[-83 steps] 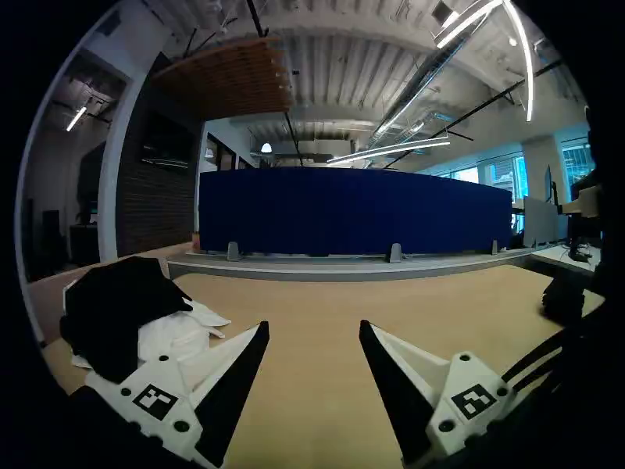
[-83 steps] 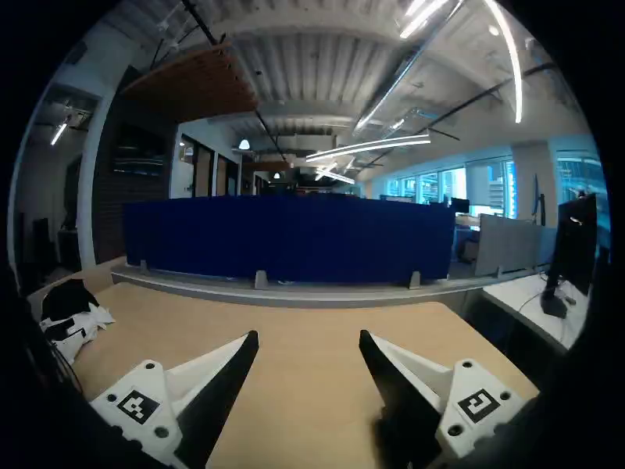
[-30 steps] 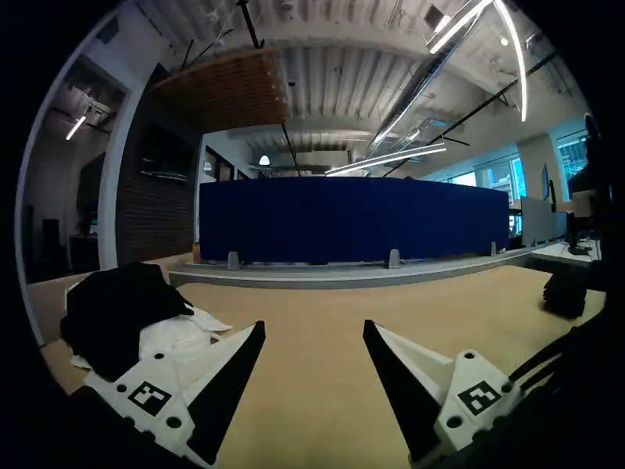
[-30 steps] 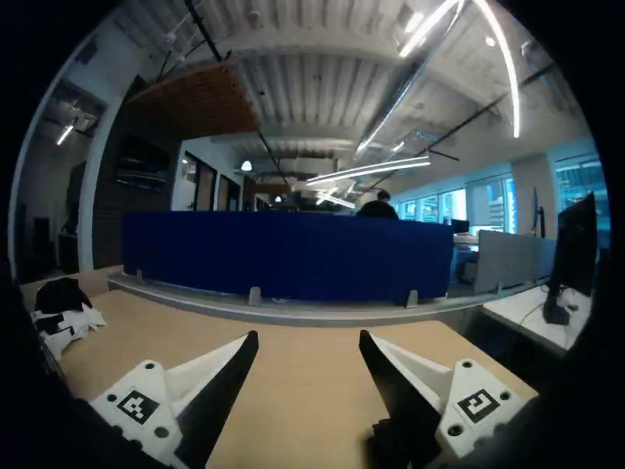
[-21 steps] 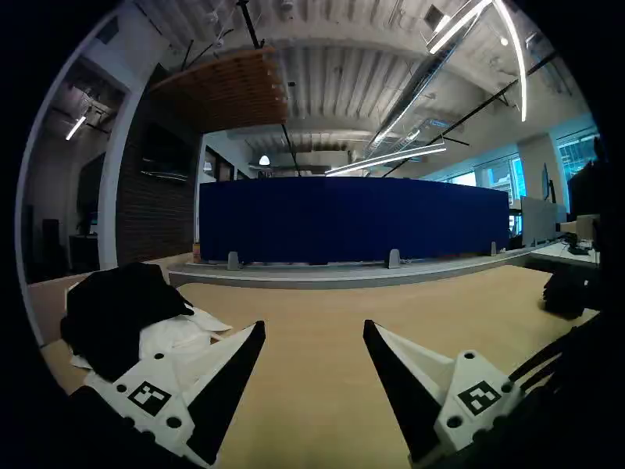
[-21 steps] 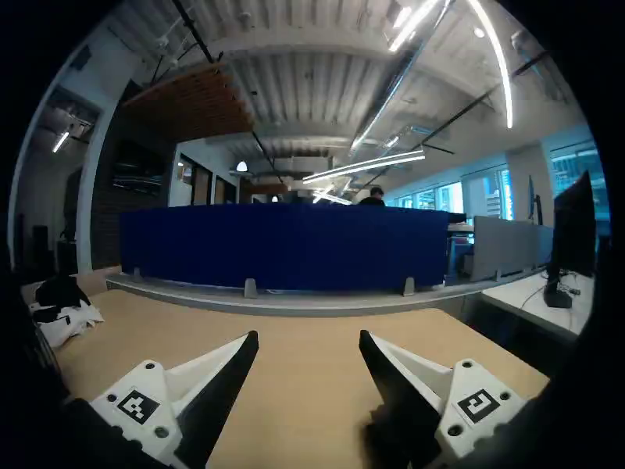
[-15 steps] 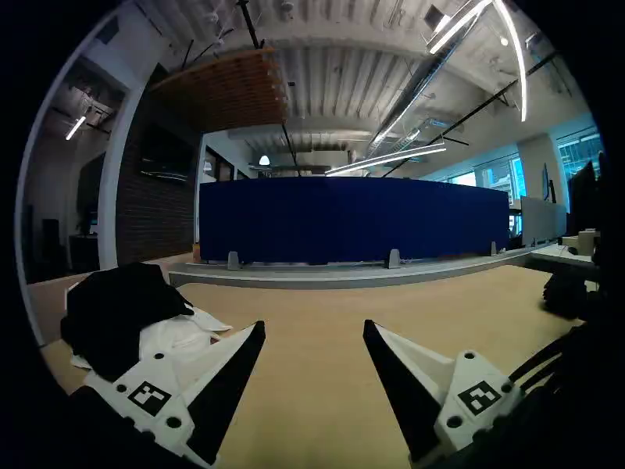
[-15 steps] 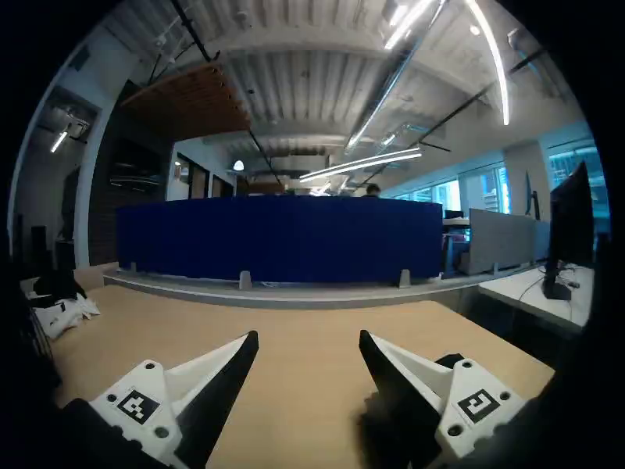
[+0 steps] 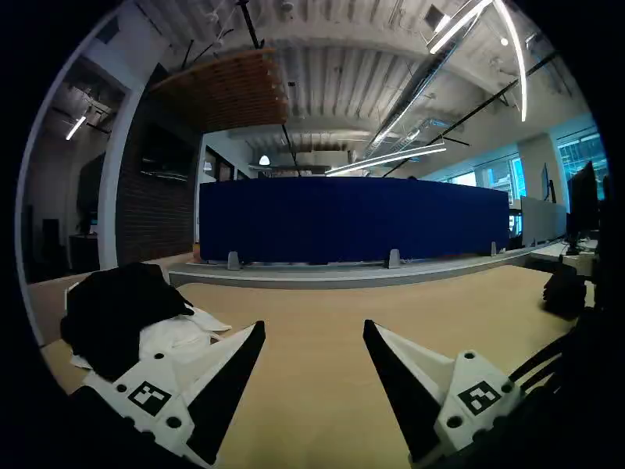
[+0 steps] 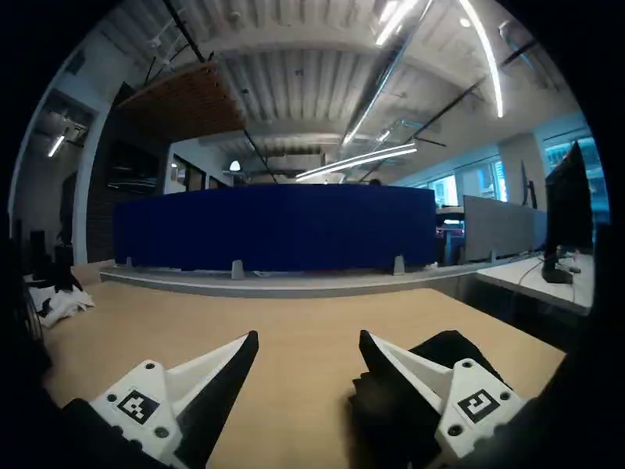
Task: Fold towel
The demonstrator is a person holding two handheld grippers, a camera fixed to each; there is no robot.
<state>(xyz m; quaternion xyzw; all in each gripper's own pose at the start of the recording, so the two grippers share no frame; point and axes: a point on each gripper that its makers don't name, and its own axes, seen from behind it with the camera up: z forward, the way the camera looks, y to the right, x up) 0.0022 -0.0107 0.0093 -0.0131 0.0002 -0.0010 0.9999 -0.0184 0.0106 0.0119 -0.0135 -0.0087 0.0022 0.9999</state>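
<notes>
A crumpled black towel (image 10: 457, 344) lies on the wooden table (image 10: 297, 328) at the right. It sits right against and partly behind the right finger of my right gripper (image 10: 308, 334), which hangs low over the table, open, with nothing between its fingers. In the left gripper view a dark lump (image 9: 564, 293) rests at the table's right edge. My left gripper (image 9: 313, 324) is open over bare wood. A heap of black and white cloths (image 9: 125, 313) lies just left of its left finger.
A blue partition (image 9: 351, 219) on a grey rail closes off the table's far side. The same cloth heap (image 10: 55, 301) appears far left in the right gripper view. Desks with a monitor (image 10: 566, 227) stand beyond the table's right edge.
My right gripper has sunk toward the table and come up to the black towel, which now shows beside its right finger. The left gripper has held still.
</notes>
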